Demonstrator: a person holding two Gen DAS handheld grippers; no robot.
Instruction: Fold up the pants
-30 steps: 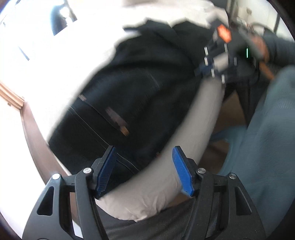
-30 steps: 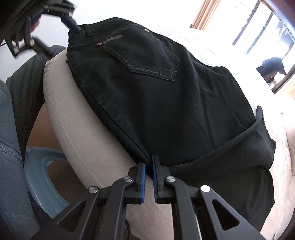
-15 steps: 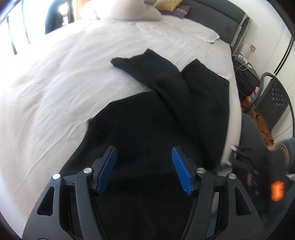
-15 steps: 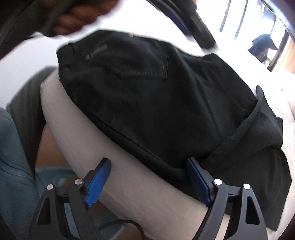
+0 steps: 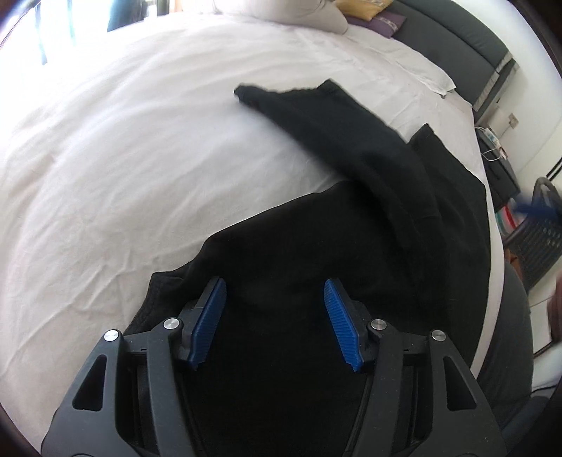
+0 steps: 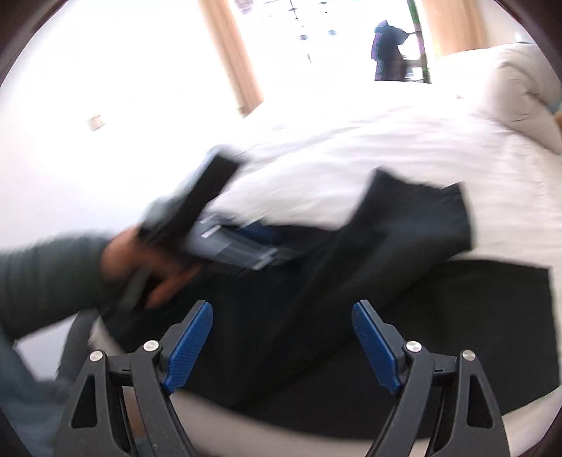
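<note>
Black pants (image 5: 351,246) lie spread on a white bed (image 5: 123,158), bunched toward the near right edge of the mattress. From the left wrist camera, the left gripper (image 5: 274,321) sits low over the dark cloth with its blue pads wide apart, nothing between them; the fabric directly beneath is so dark that seams and folds cannot be made out, and the near end of the garment is hidden behind the gripper's black frame. One leg runs up and left across the sheet to a slightly blurred hem — a second panel lies beside it, close to the bed's right edge. A broad stretch of wrinkled sheet spreads to the left and far side, with pillows (image 5: 298,14) and a dark headboard (image 5: 456,38) at the top. A dark basket (image 5: 537,239) stands beyond the bed's right edge. The right wrist camera is heavily motion-blurred: the right gripper (image 6: 282,346) also has its pads spread, empty, above the pants at the mattress's rounded edge. The person's left hand (image 6: 147,267) smears across that view — details unreadable.
</note>
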